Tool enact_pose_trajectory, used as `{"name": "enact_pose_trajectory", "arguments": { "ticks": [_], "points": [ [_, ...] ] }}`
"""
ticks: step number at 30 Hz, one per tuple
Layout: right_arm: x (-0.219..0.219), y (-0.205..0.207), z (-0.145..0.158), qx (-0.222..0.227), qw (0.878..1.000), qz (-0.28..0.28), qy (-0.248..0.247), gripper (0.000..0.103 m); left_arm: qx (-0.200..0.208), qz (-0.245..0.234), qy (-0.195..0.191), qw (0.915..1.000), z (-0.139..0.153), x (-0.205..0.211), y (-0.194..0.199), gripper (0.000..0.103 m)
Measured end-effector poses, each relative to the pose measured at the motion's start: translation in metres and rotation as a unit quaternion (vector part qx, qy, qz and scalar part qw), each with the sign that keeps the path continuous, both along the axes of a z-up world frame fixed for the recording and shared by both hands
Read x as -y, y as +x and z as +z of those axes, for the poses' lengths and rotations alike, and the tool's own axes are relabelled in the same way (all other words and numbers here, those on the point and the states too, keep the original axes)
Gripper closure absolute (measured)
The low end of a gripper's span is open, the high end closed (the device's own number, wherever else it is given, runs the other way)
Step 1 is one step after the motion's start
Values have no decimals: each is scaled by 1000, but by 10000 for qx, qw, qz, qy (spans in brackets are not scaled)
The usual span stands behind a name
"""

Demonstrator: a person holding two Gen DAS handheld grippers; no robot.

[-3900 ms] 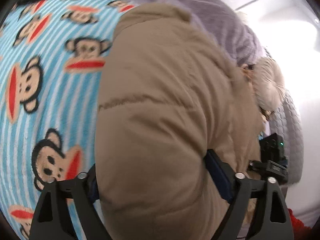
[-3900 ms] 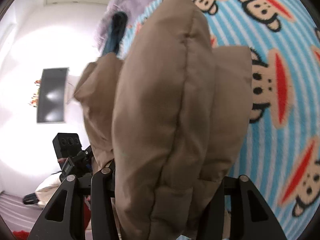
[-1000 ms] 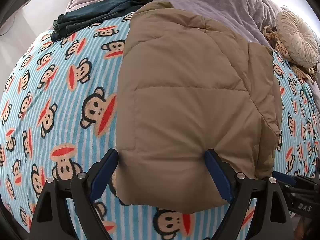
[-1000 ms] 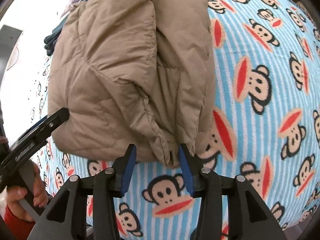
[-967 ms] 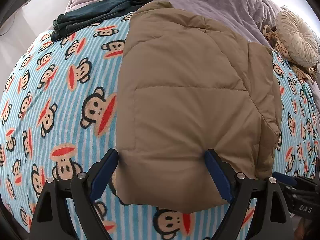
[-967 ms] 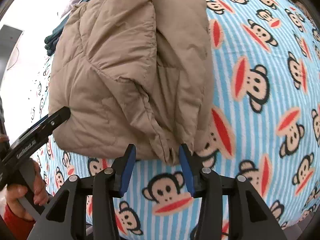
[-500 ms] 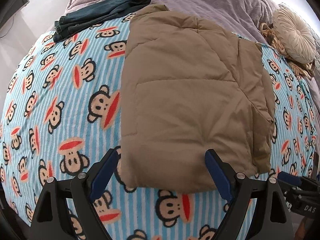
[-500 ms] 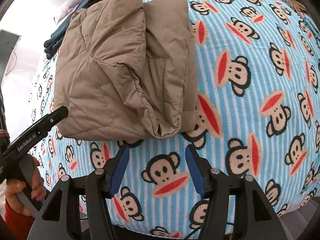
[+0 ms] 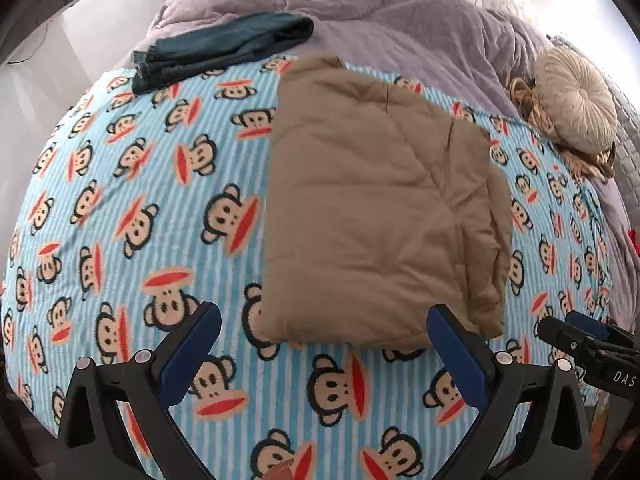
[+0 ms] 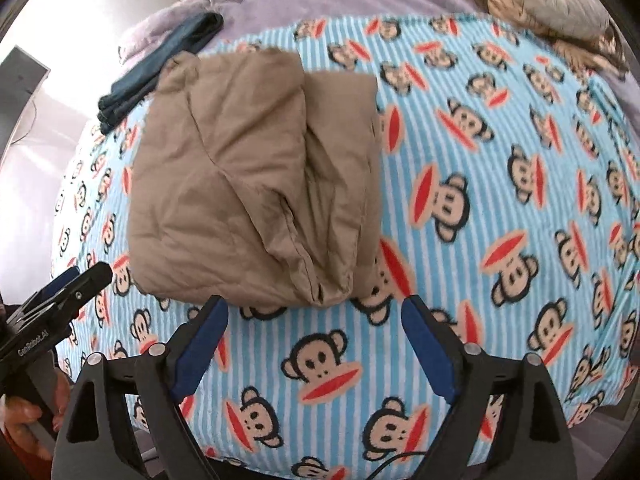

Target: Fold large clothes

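A tan puffer jacket (image 9: pixel 380 216) lies folded into a thick rectangular bundle on a bed covered by a blue striped monkey-print blanket (image 9: pixel 132 216). Both grippers point steeply down at it from above its near edge, neither touching it.

The left gripper (image 9: pixel 324 344) has its jaws opening, wide apart, with only blanket and the bundle's near edge seen between them; nothing is pressed by the blue pads. The right gripper (image 10: pixel 314 336) likewise has its jaws opening, apart, framing a printed monkey face just short of the jacket's loose folded corner, with no cloth caught.

In the right wrist view the left gripper's black tip shows at lower left, held by a hand (image 10: pixel 24 420) with a red sleeve edge below it. In the left wrist view the right gripper's tip sits at the right edge.

Folded dark jeans (image 9: pixel 224 48) lie past the jacket, on a lilac duvet (image 9: pixel 400 20). A round pleated cushion (image 9: pixel 576 104) sits at the far right
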State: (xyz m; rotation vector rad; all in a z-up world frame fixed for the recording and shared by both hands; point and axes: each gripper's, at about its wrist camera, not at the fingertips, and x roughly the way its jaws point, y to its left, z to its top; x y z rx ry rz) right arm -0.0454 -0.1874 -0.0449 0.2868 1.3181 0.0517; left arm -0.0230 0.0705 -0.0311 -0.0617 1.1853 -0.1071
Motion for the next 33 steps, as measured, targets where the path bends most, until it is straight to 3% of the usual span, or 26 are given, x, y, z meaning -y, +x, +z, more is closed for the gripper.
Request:
{"name": "enact_pose_trajectory", "arguments": {
  "ticks": [2, 4, 10, 15, 33],
  "points": [
    [-4, 1, 13, 184, 9997, 6, -141, 12, 106, 33, 64, 9999, 11, 0, -1, 0],
    [-5, 2, 27, 440, 9987, -71, -250, 1, 223, 54, 153, 9996, 19, 0, -3, 0],
    [-14, 3, 57, 937, 9928, -161, -725, 0, 732, 186, 541, 9957, 51, 3, -7, 0],
    [-15, 2, 79, 1164, 9891, -296, -857, 0, 860, 326, 500, 9945, 66, 0, -8, 0],
    [-18, -1, 97, 1372, 9833, -366, -1141, 0, 991, 222, 665, 9926, 72, 8, -13, 0]
  ]
}}
